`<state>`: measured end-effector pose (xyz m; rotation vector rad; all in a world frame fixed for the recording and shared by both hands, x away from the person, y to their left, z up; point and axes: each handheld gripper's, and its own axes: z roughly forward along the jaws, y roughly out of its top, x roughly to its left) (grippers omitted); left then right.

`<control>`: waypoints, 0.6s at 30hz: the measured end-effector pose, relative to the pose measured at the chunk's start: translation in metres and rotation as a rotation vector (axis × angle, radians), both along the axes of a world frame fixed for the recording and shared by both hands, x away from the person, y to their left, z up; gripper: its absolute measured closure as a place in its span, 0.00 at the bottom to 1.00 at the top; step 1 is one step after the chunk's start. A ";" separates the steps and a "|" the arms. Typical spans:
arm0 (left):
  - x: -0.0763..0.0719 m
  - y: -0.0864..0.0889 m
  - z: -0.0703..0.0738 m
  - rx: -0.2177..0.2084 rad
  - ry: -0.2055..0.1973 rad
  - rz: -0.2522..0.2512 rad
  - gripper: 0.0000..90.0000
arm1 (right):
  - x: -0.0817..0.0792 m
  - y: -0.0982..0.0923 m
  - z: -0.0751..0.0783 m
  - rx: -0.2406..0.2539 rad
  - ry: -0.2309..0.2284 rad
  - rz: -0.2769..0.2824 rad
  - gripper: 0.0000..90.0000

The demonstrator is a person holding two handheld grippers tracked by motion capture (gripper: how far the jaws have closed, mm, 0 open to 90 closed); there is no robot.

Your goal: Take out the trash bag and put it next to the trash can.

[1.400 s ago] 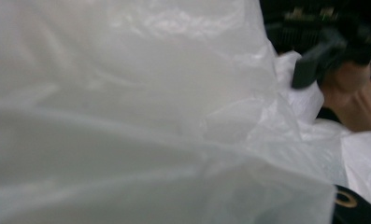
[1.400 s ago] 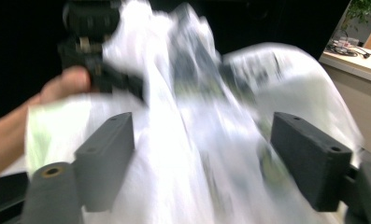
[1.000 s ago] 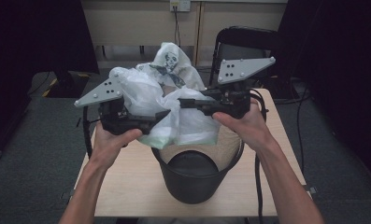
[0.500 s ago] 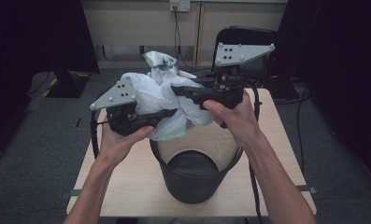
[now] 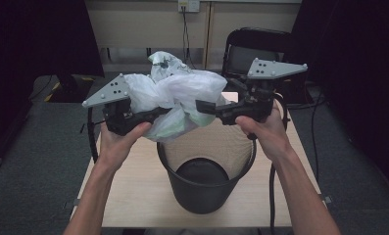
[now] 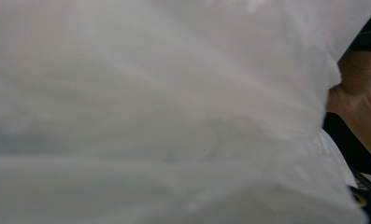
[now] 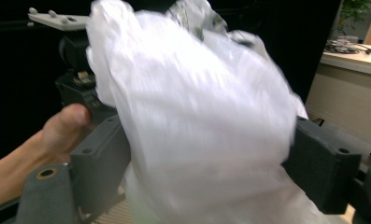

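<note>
A crumpled white plastic bag [image 5: 175, 95] hangs in the air above a black mesh bin [image 5: 202, 200] that stands on the wooden table [image 5: 128, 196]. My left gripper [image 5: 158, 113] reaches into the bag from the left and appears shut on it. The bag [image 6: 150, 112] covers its jaws in the left gripper view. My right gripper [image 5: 202, 105] holds the bag from the right. In the right gripper view its jaws stand wide, pressed on a thick bunch of the bag [image 7: 197, 121]. The bin's inside looks bare.
A black chair [image 5: 253, 49] stands behind the table, with cupboards and a cable along the back wall. The person's left hand [image 7: 64, 128] shows beyond the bag, and the right hand [image 6: 356, 93] shows past the bag's edge. Grey floor surrounds the table.
Both grippers have lifted the bag up off the bin's mouth and moved a little apart. The bag now spreads wider between them.
</note>
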<state>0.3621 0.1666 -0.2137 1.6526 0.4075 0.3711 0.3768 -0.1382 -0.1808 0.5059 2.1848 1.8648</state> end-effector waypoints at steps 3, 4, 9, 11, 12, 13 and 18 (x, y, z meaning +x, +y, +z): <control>0.003 0.000 0.004 0.007 -0.003 -0.003 0.92 | 0.002 -0.006 -0.006 0.006 0.005 -0.019 0.26; 0.004 0.000 0.004 0.003 -0.001 -0.003 0.92 | 0.001 -0.007 -0.007 0.001 0.004 -0.015 0.30; 0.007 0.000 0.006 -0.010 0.009 -0.004 0.92 | -0.002 -0.003 -0.018 -0.080 -0.035 -0.016 0.58; 0.009 0.000 0.007 -0.014 0.007 -0.001 0.92 | 0.000 -0.001 -0.021 -0.082 -0.028 -0.027 0.59; 0.009 0.000 0.008 -0.012 0.005 0.009 0.92 | 0.001 -0.001 -0.022 -0.074 -0.024 -0.031 0.57; 0.010 0.001 0.008 -0.007 0.003 0.024 0.92 | 0.002 -0.001 -0.023 -0.062 -0.017 -0.038 0.50; 0.016 0.010 0.012 -0.020 -0.018 0.060 0.92 | 0.002 -0.008 -0.026 -0.036 -0.019 -0.088 0.36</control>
